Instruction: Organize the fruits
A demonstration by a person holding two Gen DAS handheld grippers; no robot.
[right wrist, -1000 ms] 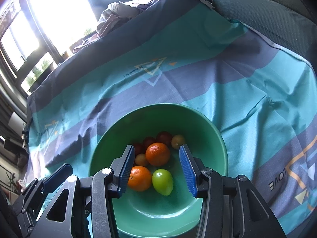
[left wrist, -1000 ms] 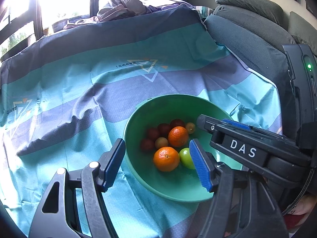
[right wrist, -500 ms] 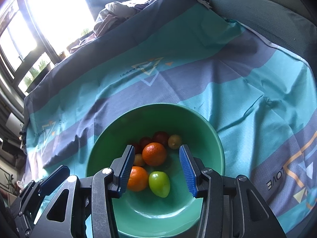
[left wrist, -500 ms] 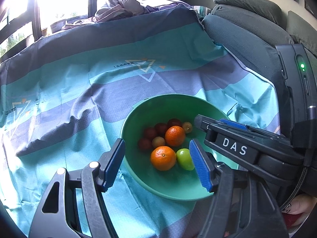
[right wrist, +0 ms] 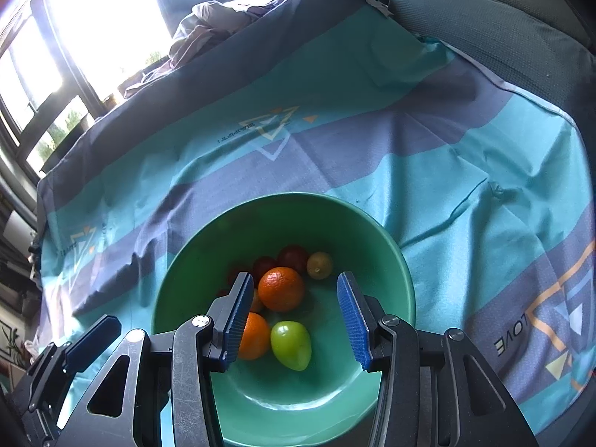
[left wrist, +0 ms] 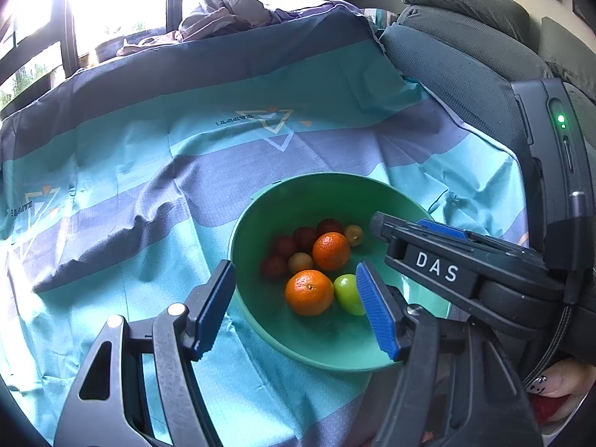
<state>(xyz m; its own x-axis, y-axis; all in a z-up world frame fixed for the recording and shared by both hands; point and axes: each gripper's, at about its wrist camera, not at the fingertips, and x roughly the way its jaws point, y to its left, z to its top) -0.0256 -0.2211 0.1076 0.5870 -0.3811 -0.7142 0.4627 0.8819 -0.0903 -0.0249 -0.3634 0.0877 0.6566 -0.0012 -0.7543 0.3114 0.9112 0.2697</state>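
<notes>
A green bowl (left wrist: 260, 205) (right wrist: 391, 260) sits on a teal and purple cloth. In it lie two oranges (left wrist: 309, 292) (right wrist: 281, 288), a green fruit (left wrist: 346, 292) (right wrist: 290, 344), several small dark red fruits (left wrist: 303, 236) (right wrist: 294, 255) and two small yellowish ones (left wrist: 353, 234) (right wrist: 319, 265). My left gripper (left wrist: 294, 309) is open and empty above the bowl's near left rim. My right gripper (right wrist: 294, 320) is open and empty above the bowl, over the fruits; its body shows in the left wrist view (left wrist: 447, 264).
The cloth (left wrist: 149, 193) (right wrist: 465, 171) covers a table or bed. A grey sofa (left wrist: 465, 48) (right wrist: 503, 18) stands at the right. Crumpled clothes (left wrist: 223, 15) (right wrist: 212, 26) lie at the far edge under bright windows.
Both grippers have drifted slightly; the bowl sits a little lower and nearer in the right wrist view. The jaws stay open and the fruits have not moved.
</notes>
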